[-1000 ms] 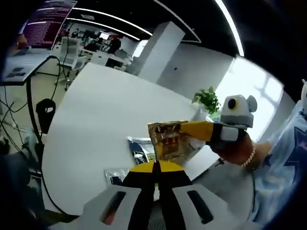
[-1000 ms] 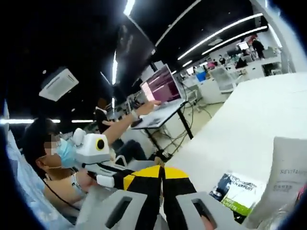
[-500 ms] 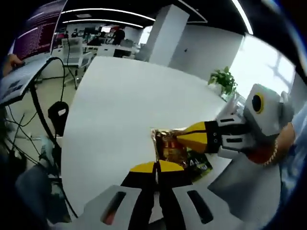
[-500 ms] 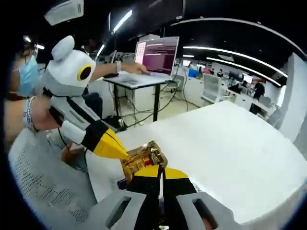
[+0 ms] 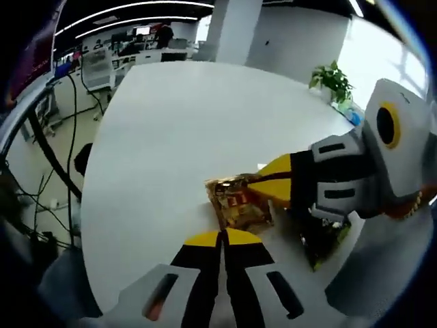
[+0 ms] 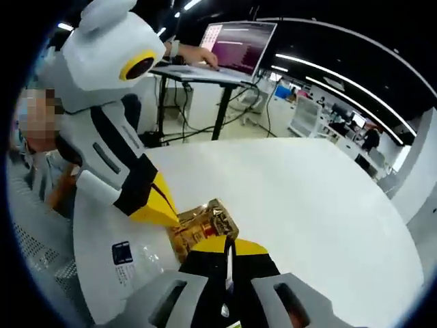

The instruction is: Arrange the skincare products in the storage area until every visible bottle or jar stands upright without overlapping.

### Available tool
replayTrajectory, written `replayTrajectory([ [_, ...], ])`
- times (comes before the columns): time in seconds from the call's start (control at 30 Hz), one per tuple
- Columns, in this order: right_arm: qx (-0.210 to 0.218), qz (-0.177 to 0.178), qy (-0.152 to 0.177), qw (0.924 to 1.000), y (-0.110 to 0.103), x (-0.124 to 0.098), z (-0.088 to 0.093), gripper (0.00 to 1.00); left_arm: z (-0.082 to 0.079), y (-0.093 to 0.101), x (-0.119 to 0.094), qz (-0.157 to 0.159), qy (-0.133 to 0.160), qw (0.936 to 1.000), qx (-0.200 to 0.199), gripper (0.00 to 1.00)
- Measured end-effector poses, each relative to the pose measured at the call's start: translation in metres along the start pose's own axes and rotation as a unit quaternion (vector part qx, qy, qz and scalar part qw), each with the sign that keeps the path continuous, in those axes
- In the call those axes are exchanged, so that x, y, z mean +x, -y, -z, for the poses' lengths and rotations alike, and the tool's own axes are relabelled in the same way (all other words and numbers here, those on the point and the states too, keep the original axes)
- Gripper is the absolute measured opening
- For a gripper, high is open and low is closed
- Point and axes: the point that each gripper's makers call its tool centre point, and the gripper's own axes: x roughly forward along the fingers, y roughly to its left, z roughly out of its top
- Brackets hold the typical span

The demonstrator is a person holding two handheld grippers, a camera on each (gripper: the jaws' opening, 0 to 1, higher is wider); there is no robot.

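Observation:
A small gold foil sachet (image 5: 235, 203) hangs just above the white table (image 5: 171, 123), pinched from two sides. My left gripper (image 5: 222, 237) is shut, its yellow tips at the sachet's near edge. The right gripper (image 5: 272, 183) comes in from the right in the left gripper view and is closed on the sachet's far corner. In the right gripper view the same sachet (image 6: 202, 223) sits right over my right gripper (image 6: 229, 247), and the left gripper (image 6: 164, 208) touches it from the left.
A green and black sachet (image 5: 326, 239) lies on the table under the right gripper. A pale packet with a dark label (image 6: 126, 256) lies near the table edge. Beyond are a potted plant (image 5: 333, 76) and a laptop (image 6: 240, 46) on a stand, with a person's hand on it.
Both grippers, still on the gold sachet, have swung in over the table and come lower toward its top. Both views have turned a lot with the hands.

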Motion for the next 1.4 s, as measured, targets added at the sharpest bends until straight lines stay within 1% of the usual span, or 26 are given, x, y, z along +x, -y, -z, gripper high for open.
replayTrajectory([
  [0.1,0.008,0.004,-0.008,0.9999,0.004,0.003,0.005,0.00,0.002,-0.002,0.002,-0.004,-0.007,0.9999,0.011,0.00],
  [0.17,0.013,0.003,-0.010,0.9999,0.005,0.004,0.007,0.00,0.001,-0.004,0.003,-0.008,-0.003,0.9999,0.012,0.00],
  [0.2,0.018,0.001,-0.011,0.9998,0.005,0.005,0.007,0.00,-0.001,-0.006,0.003,-0.010,0.004,0.9999,0.011,0.00],
  [0.27,0.030,-0.001,-0.012,0.9995,0.005,0.006,0.008,0.00,-0.001,-0.008,0.004,-0.013,0.007,0.9999,0.007,0.00],
  [0.37,0.023,0.005,-0.012,0.9996,0.007,0.005,0.008,0.11,-0.002,-0.010,0.004,-0.014,0.012,0.9998,0.005,0.00],
  [0.4,0.020,0.013,-0.005,0.9997,0.010,0.002,0.005,0.13,-0.002,-0.011,0.003,-0.016,0.011,0.9998,0.005,0.00],
  [0.43,0.013,0.022,0.006,0.9997,0.013,0.000,0.001,0.14,-0.002,-0.014,0.001,-0.025,0.012,0.9996,0.005,0.00],
  [0.47,0.007,0.023,0.014,0.9996,0.013,-0.002,-0.002,0.15,-0.003,-0.016,-0.001,-0.032,0.018,0.9993,0.009,0.00],
  [0.5,0.005,0.021,0.017,0.9996,0.011,-0.006,-0.004,0.15,-0.005,-0.017,-0.003,-0.036,0.024,0.9990,0.013,0.00],
  [0.57,0.005,0.009,0.032,0.9994,0.004,-0.010,-0.008,0.08,-0.006,-0.017,-0.004,-0.035,0.029,0.9989,0.011,0.00],
  [0.6,0.003,-0.001,0.035,0.9994,-0.003,-0.013,-0.008,0.04,-0.007,-0.014,-0.003,-0.027,0.031,0.9991,0.008,0.00],
  [0.63,-0.002,-0.006,0.037,0.9993,-0.007,-0.014,-0.007,0.00,-0.007,-0.012,-0.003,-0.022,0.030,0.9993,0.005,0.00],
  [0.67,-0.012,-0.018,0.037,0.9991,-0.016,-0.014,-0.005,0.00,-0.005,-0.011,-0.002,-0.020,0.026,0.9995,0.004,0.00],
  [0.73,-0.019,-0.031,0.026,0.9990,-0.025,-0.012,0.001,0.00,-0.003,-0.011,0.001,-0.024,0.021,0.9994,0.011,0.00],
  [0.8,-0.022,-0.044,0.007,0.9988,-0.033,-0.009,0.011,0.00,-0.002,-0.010,0.002,-0.022,0.021,0.9995,0.013,0.00],
  [0.87,-0.015,-0.041,-0.005,0.9990,-0.032,-0.008,0.016,0.00,-0.004,-0.009,0.001,-0.020,0.024,0.9994,0.012,0.00],
  [0.9,-0.004,-0.040,-0.002,0.9992,-0.031,-0.009,0.016,0.00,-0.007,-0.007,0.001,-0.017,0.031,0.9993,0.015,0.00],
  [0.93,-0.002,-0.041,0.001,0.9992,-0.030,-0.009,0.015,0.00,-0.007,-0.007,0.001,-0.016,0.030,0.9993,0.016,0.00],
  [1.07,-0.026,-0.035,0.001,0.9991,-0.027,-0.007,0.016,0.00,-0.004,-0.003,0.006,-0.012,0.020,0.9996,0.018,0.00],
  [1.23,-0.012,-0.029,0.004,0.9995,-0.023,-0.005,0.015,0.00,-0.005,-0.002,0.008,-0.006,0.021,0.9995,0.025,0.00],
  [1.4,-0.018,-0.019,0.008,0.9996,-0.023,-0.006,0.016,0.00,-0.008,-0.004,0.012,-0.004,0.024,0.9994,0.026,0.00],
])
